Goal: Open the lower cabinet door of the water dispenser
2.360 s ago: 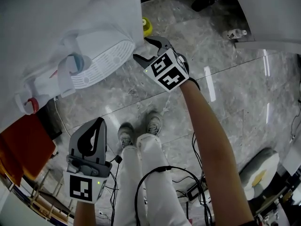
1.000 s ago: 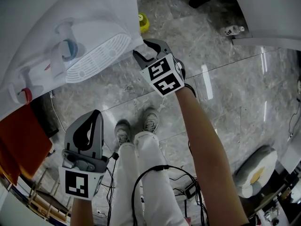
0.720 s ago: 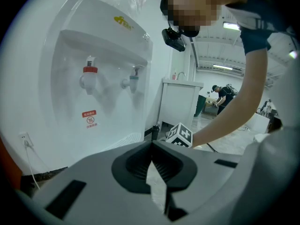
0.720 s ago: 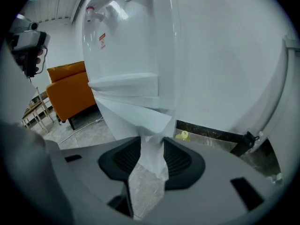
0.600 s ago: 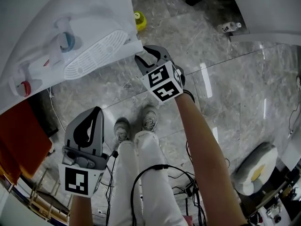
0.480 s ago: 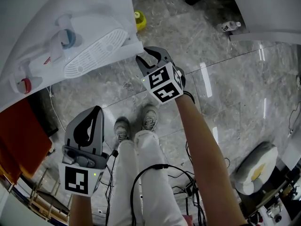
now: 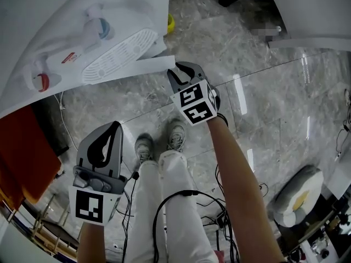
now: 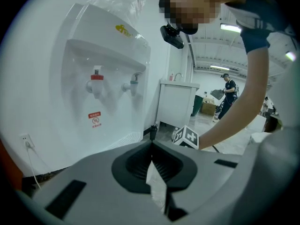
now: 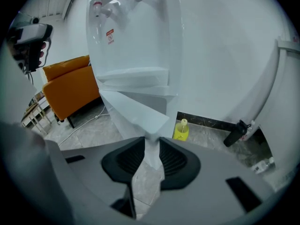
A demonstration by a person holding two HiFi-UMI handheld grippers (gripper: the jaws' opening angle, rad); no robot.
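Note:
The white water dispenser (image 7: 109,43) fills the head view's upper left, its red and blue taps showing. Its lower cabinet door (image 7: 147,64) stands swung out from the body. My right gripper (image 7: 176,71) is at the door's free edge. In the right gripper view the door's (image 9: 136,107) lower corner runs down between the jaws of that gripper (image 9: 152,145), which have just been closing and now pinch it. My left gripper (image 7: 113,128) hangs low at the left, apart from the dispenser (image 8: 108,78), its tips (image 8: 151,144) shut on nothing.
An orange seat (image 9: 70,86) stands left of the dispenser. A yellow bottle (image 9: 181,130) and a black bottle (image 9: 236,134) lie on the marble floor by the wall. Cables (image 7: 186,201) trail near the person's shoes (image 7: 175,136). A white cabinet (image 8: 176,104) stands behind.
The right gripper has drawn back from the dispenser with the door's edge, and the door has swung further out. Its jaws have narrowed onto the door. The left gripper has hardly moved.

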